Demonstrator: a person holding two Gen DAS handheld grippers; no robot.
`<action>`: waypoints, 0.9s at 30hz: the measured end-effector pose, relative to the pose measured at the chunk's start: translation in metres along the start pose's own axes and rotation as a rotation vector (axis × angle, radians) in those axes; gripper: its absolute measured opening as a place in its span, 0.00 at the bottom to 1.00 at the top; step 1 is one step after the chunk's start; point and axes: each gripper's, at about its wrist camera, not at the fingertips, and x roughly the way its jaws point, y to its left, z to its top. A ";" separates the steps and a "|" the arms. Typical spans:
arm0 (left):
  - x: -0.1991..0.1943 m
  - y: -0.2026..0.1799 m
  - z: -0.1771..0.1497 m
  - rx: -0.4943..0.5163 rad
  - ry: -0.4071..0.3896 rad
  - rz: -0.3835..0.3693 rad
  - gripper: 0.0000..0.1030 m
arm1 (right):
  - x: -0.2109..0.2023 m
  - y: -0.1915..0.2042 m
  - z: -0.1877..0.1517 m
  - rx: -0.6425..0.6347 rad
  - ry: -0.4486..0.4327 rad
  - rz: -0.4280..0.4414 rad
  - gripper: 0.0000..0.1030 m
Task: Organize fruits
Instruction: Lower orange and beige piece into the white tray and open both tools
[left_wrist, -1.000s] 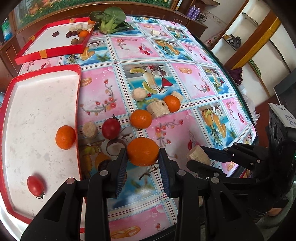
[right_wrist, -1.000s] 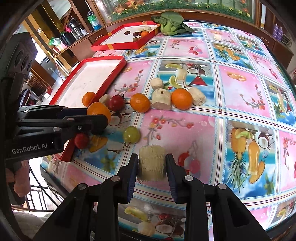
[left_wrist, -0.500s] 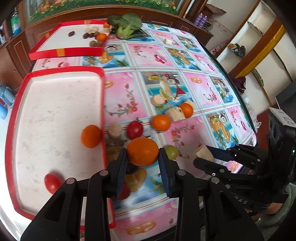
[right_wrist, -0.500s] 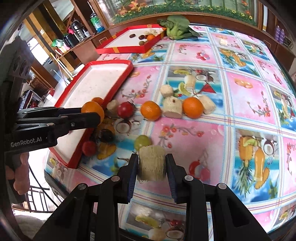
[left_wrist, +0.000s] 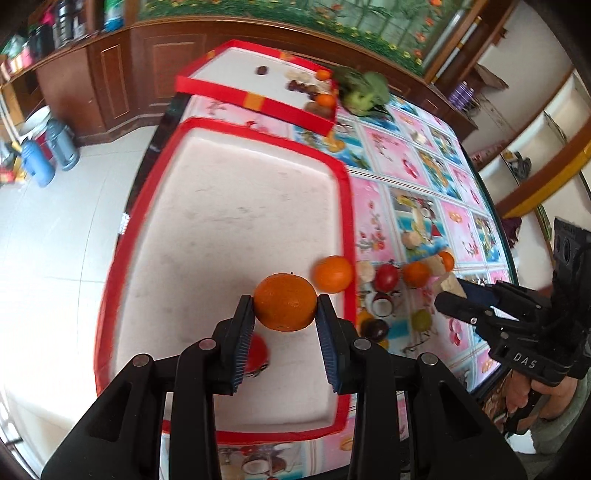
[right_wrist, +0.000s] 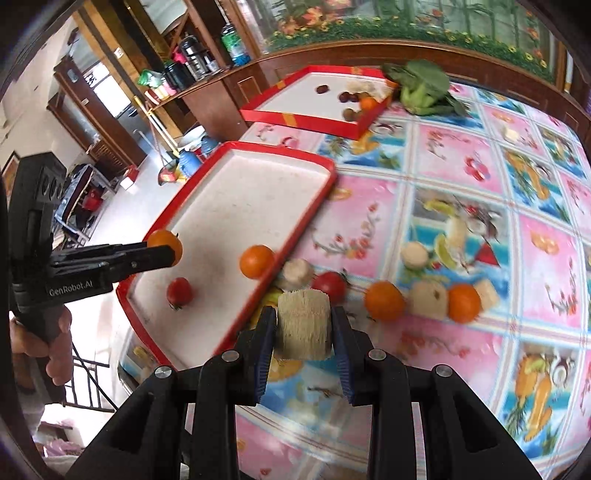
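Observation:
My left gripper (left_wrist: 284, 319) is shut on an orange (left_wrist: 285, 302) and holds it above the near red-rimmed white tray (left_wrist: 236, 229). In that tray lie another orange (left_wrist: 333, 274) by the right rim and a red tomato (left_wrist: 258, 350), partly hidden behind my left finger. My right gripper (right_wrist: 303, 332) is shut on a pale fibrous stem chunk (right_wrist: 303, 328), held above the tablecloth just right of the tray (right_wrist: 236, 206). The left gripper (right_wrist: 162, 254) with its orange (right_wrist: 164, 242) also shows in the right wrist view.
On the fruit-print tablecloth (right_wrist: 461, 192) lie a tomato (right_wrist: 330, 286), two oranges (right_wrist: 384, 300) (right_wrist: 463, 302), several pale chunks (right_wrist: 424, 299), a green fruit (left_wrist: 421, 318) and a dark fruit (left_wrist: 375, 328). A far red tray (right_wrist: 314, 103) holds small fruits. Leafy greens (right_wrist: 421, 88) lie beside it.
My left gripper has carried the orange leftward, from above the tablecloth to over the near tray. My right gripper has moved left toward the tray with the chunk still held.

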 end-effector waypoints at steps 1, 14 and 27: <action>0.000 0.006 -0.002 -0.018 0.001 0.001 0.30 | 0.003 0.005 0.004 -0.010 0.002 0.006 0.30; 0.041 0.001 0.008 0.013 0.065 0.055 0.30 | 0.075 0.031 0.067 -0.054 0.107 0.045 0.30; 0.060 -0.004 0.001 0.024 0.108 0.090 0.30 | 0.119 0.032 0.085 -0.130 0.165 0.030 0.30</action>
